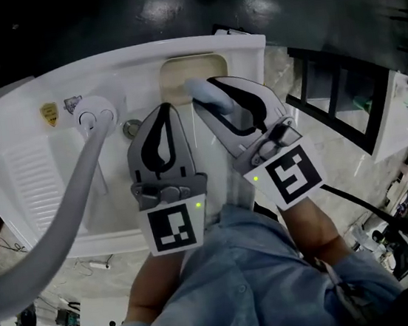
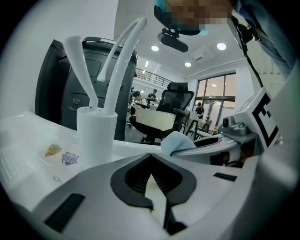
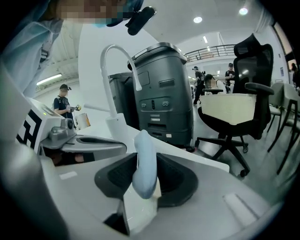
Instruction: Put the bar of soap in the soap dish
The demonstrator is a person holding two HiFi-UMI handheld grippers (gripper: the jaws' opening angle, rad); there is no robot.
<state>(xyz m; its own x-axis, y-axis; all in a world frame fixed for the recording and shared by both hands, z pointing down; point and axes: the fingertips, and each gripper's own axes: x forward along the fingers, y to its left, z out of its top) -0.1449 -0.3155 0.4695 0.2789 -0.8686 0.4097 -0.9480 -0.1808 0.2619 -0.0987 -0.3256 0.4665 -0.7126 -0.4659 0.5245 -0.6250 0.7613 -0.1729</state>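
A pale blue bar of soap (image 1: 205, 94) is pinched upright between the jaws of my right gripper (image 1: 218, 103), which is shut on it. It hangs just in front of the beige soap dish (image 1: 192, 72), a recess in the back rim of the white sink (image 1: 14, 139). In the right gripper view the soap (image 3: 144, 164) stands on edge between the black pads of my right gripper (image 3: 145, 180). My left gripper (image 1: 168, 111) is beside it on the left, jaws together and empty. The left gripper view shows that left gripper (image 2: 151, 157) closed, with the soap (image 2: 175, 142) to its right.
A white faucet (image 1: 94, 118) rises from the sink's back rim left of my grippers, its spout (image 1: 51, 246) arching toward me. The drain (image 1: 132, 128) lies behind the left gripper. Two stickers (image 1: 50, 113) sit on the rim. A black frame (image 1: 338, 103) stands to the right.
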